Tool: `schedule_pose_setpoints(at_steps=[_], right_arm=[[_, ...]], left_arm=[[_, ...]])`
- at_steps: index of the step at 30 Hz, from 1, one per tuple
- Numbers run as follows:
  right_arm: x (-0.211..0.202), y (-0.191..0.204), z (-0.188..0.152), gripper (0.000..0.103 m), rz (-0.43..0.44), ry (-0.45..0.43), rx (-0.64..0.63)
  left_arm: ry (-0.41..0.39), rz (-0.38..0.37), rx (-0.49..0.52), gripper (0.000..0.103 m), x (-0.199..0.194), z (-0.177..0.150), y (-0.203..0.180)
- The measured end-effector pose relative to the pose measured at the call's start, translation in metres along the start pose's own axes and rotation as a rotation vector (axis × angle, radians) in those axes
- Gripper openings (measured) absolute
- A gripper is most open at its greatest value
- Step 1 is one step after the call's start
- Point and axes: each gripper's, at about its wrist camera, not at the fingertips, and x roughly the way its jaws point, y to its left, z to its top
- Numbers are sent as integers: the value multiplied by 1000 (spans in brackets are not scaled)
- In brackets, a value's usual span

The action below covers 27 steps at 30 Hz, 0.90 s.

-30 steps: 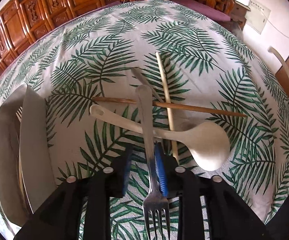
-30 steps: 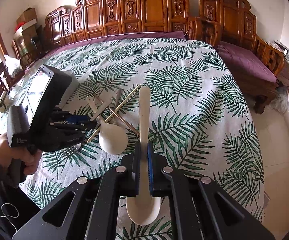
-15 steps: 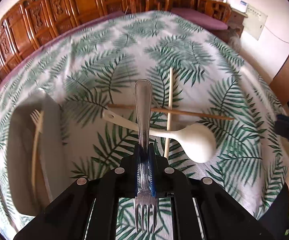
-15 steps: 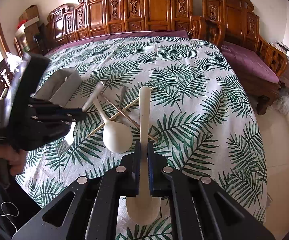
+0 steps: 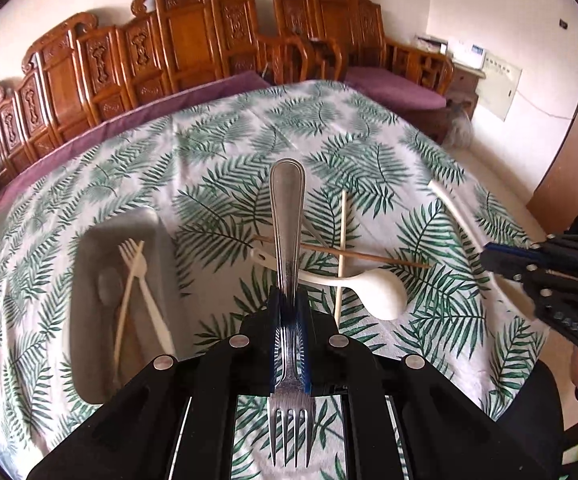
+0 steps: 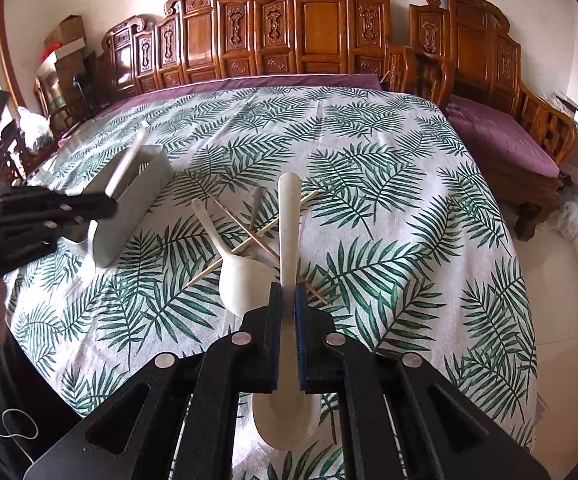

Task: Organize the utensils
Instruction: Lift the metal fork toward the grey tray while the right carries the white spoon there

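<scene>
Utensils are partly sorted: the grey tray point(image 5: 89, 320) on the bench point(image 5: 209, 152) already contains a cream plastic fork point(image 5: 145, 284), a pale chopstick point(image 5: 127, 300) and what appears to be a spoon, though blur makes that item uncertain. The left hand-held gripper point(image 5: 289, 344) is closed on a metal fork point(image 5: 287, 240), gripped at the neck with the tines toward the camera and the handle pointing forward, raised above the cloth. The right hand-held gripper point(image 6: 287, 344) is closed on a cream spoon point(image 6: 289, 240), its bowl toward the camera. Remaining on the bench, judged as outstanding work: a second cream spoon point(image 5: 373, 288), a dark chopstick point(image 5: 361, 256) crossing a light chopstick point(image 5: 341, 248), and a grey utensil point(image 6: 256, 208) whose type cannot be determined, as it lies partly under the others. Tray compartments, if any, are not discernible. In the right wrist view the tray interior is largely screened by its wall.
</scene>
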Motion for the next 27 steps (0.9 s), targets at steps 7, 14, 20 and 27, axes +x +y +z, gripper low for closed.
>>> schedule_pose_setpoints(at_steps=[7,14,20,27], right_arm=[[-3,16,5,8,-13,-17,-42],[-7,34,16,8,4,-41,-55],[4,63,40,8,30,-44,-86],[19,104,70,8,85,-49,-116]], left_arm=[[-62,-2,-29,7,-35,-7,23],[-87,27,-70,7,-55,-19,62],[-80,53,-104,7,-56,-25,101],[-66,58,-153,7,-40,-23,138]])
